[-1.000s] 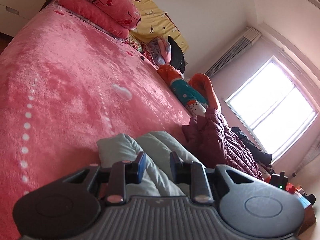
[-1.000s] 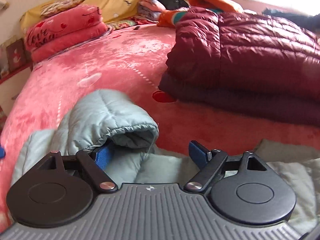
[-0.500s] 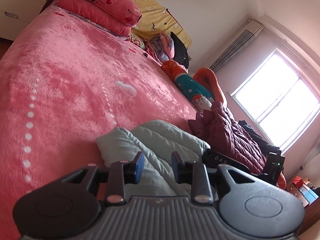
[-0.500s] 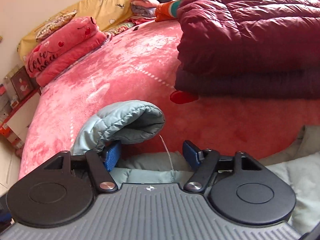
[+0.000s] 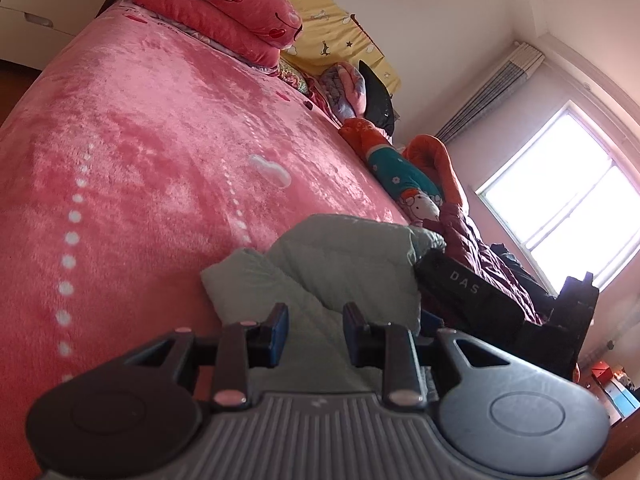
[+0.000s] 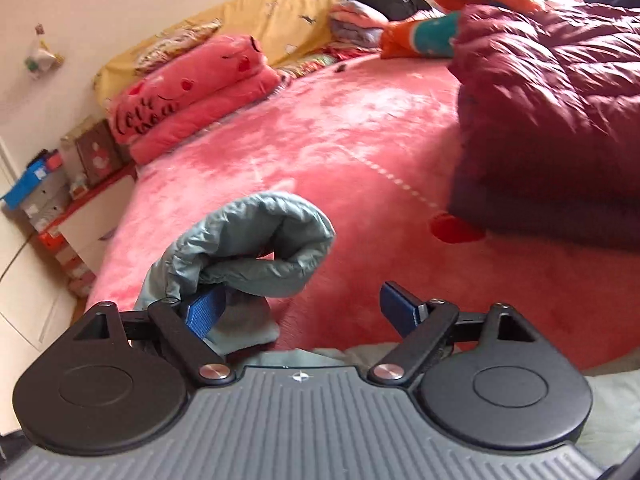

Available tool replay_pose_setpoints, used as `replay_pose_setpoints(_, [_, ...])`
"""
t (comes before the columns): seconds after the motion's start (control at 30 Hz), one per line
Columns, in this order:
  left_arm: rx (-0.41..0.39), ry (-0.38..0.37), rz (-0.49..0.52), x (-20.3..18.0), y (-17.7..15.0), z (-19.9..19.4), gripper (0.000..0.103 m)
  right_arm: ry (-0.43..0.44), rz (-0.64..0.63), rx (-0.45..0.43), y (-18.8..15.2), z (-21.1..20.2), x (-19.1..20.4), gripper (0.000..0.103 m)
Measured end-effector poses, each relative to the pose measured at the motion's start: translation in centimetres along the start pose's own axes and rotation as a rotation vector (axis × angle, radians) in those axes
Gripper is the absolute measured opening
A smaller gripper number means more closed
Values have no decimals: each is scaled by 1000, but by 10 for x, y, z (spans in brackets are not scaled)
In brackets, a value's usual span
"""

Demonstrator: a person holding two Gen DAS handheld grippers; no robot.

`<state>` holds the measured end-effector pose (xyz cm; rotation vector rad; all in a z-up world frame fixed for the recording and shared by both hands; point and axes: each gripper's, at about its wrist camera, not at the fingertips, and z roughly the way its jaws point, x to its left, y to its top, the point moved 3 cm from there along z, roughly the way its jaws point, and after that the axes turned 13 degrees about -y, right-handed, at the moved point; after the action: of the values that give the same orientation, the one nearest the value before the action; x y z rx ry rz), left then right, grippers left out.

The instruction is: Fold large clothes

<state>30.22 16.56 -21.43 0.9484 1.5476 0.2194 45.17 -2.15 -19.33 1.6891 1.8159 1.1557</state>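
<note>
A pale grey-green padded jacket [image 5: 340, 264] lies bunched on the pink bed. My left gripper [image 5: 315, 332] sits low over it with its jaws a narrow gap apart and jacket fabric between them. In the right wrist view a rolled sleeve [image 6: 256, 240] of the jacket curls over the left finger [image 6: 206, 312] of my right gripper [image 6: 304, 308], whose jaws stand wide open. More jacket fabric [image 6: 608, 400] lies under that gripper. The right gripper's body also shows in the left wrist view [image 5: 500, 300], beside the jacket.
A folded maroon down jacket [image 6: 552, 128] lies at the right of the bed. Pink pillows [image 6: 192, 96] and a yellow headboard cushion [image 6: 280, 20] are at the far end. An orange and teal garment [image 5: 400, 168] lies by the wall. A nightstand [image 6: 80, 216] stands at the left.
The right gripper has risen and swung left, lifting the rolled sleeve. The jacket has bunched higher in front of the left gripper, and the right gripper has come into the left view.
</note>
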Motion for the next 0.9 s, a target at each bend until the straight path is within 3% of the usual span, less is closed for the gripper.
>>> replay_pose_setpoints(0.13, [-13,12,-25,5,2,-3,27,65,-19,13,-3,-3,7,103])
replay_pose_setpoints(0.3, [-8,17,-51,8,2,-3,27,112,-135,-3,-11,-9,20,103])
replay_pose_setpoints(0.57, [-12,16,-51,10,4,-3,29,213,-247,-98,-7,-33,27,103])
replay_pose_setpoints(0.77, [27,75,-64,17,0,2,29,286,-104,-27,6,-16,17,103])
replay_pose_setpoints(0.9, [33,85,-76,20,-1,2,29,212,-115,3,3,-2,28,103])
